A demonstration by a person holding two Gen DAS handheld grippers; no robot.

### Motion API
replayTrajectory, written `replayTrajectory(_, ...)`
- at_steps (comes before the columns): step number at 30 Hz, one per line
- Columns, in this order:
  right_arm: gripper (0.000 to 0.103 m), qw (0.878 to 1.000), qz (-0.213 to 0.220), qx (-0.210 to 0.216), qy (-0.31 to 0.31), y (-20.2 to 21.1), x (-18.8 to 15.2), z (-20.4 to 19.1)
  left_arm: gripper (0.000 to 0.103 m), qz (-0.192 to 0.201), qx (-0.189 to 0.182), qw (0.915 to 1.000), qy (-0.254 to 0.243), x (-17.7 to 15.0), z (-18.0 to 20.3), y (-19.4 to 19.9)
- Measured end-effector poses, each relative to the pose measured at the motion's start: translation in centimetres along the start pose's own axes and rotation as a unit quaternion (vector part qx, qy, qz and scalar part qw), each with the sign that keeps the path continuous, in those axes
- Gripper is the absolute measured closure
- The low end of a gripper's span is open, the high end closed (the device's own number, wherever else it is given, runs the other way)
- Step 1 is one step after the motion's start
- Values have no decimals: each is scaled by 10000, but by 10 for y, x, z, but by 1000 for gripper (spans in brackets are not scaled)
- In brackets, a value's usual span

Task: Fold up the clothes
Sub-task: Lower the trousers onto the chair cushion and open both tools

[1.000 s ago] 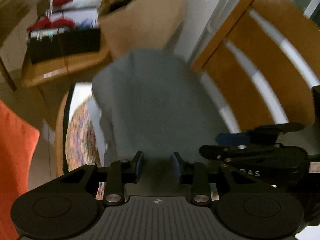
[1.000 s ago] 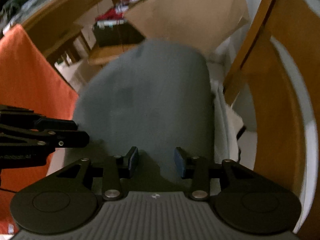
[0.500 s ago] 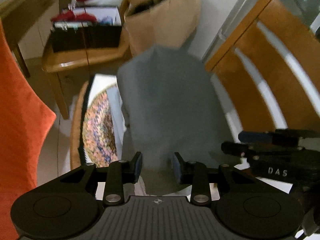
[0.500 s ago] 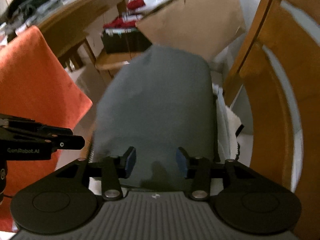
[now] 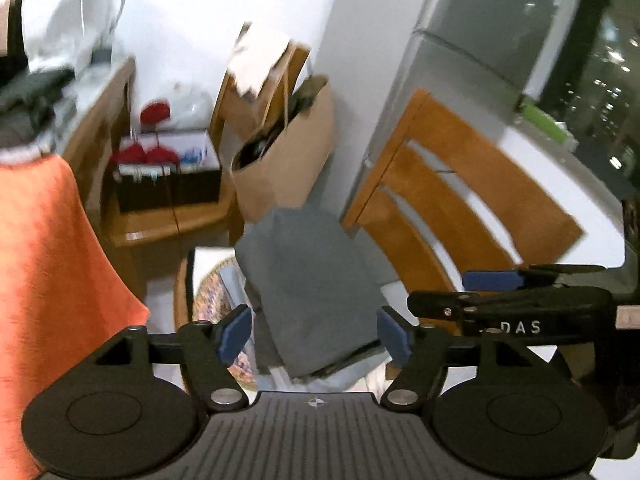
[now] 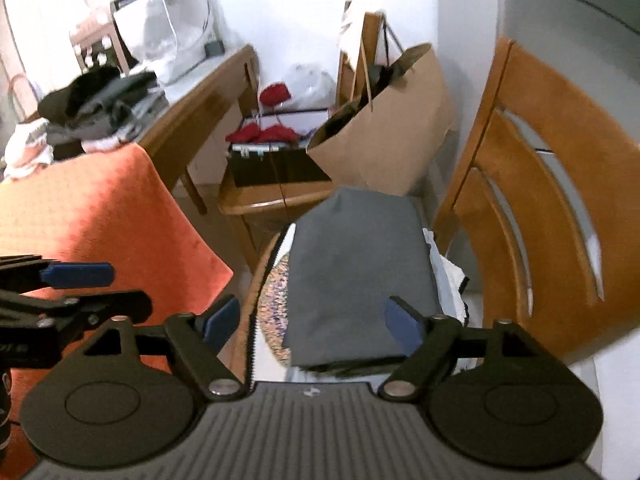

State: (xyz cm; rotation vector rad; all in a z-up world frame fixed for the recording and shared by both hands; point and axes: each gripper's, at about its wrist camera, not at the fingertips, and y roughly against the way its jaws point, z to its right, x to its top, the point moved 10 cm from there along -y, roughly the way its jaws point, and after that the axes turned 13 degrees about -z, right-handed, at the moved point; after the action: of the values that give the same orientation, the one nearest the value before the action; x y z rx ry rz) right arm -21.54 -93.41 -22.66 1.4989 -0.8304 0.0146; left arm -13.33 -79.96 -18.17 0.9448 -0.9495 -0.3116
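grey folded garment [image 6: 360, 276] lies on top of a clothes stack on the wooden chair [image 6: 560, 208], below your two grippers. your left gripper [image 5: 314, 332] and right gripper [image 6: 312, 320] have just been opening; both jaws stand wide, pads clear of the cloth. orange cloth [image 6: 104, 224] hangs to the left, brown paper bag [image 6: 392, 136] behind.
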Motion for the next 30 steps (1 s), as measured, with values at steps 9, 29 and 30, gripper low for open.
replayTrajectory(9,4,9981,525,-332,-20,93,-37,-55,0,757,38,9966,-334,-37,-3,109)
replayTrajectory(29,0,9817,1854,-420,69,228,-41,-137,0,1578,995,9811,513,-71,-41,253)
replayTrajectory(30,0,9821,1830,-431,58,227,-42,-143,0,1556,1065,9808,493,-72,-46,255)
